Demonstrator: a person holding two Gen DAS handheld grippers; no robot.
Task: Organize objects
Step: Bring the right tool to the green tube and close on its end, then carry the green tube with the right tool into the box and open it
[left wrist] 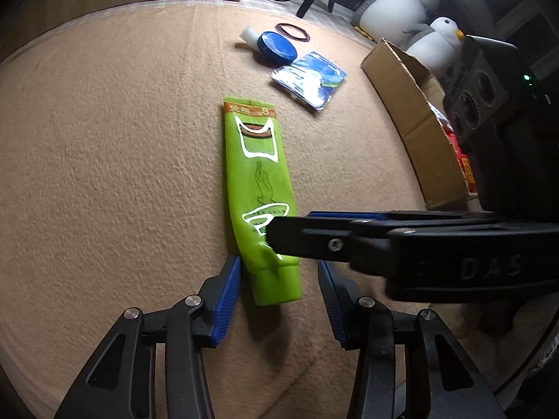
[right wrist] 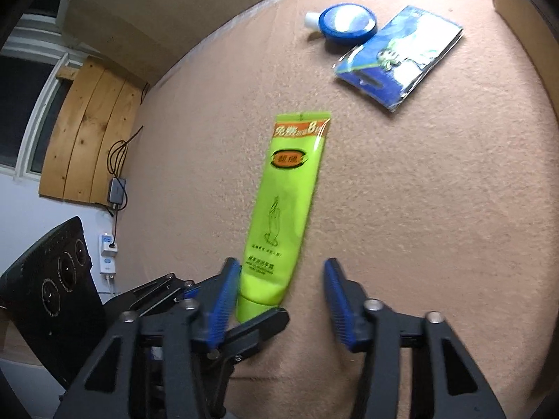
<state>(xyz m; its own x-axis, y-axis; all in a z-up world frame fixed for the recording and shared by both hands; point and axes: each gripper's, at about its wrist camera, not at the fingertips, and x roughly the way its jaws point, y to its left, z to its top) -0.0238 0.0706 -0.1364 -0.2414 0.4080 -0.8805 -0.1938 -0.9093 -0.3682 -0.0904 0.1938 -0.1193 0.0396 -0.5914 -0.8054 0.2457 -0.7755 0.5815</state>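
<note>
A bright green tube point(left wrist: 260, 188) lies flat on the tan felt surface point(left wrist: 104, 160), cap end toward me. My left gripper point(left wrist: 279, 279) is open, its blue pads on either side of the cap end, not closed on it. My right gripper reaches in from the right in the left wrist view point(left wrist: 279, 241), crossing over the tube's lower part. In the right wrist view the right gripper point(right wrist: 281, 282) is open around the same tube point(right wrist: 284, 206). The left gripper's finger point(right wrist: 258, 324) shows below the cap.
A blue round bottle with a white cap point(left wrist: 274, 47), a blue foil packet point(left wrist: 309, 78) and dark rubber rings point(left wrist: 292, 31) lie farther back. A cardboard box point(left wrist: 415, 111) stands at the right. Two penguin plush toys point(left wrist: 405, 0) sit behind it.
</note>
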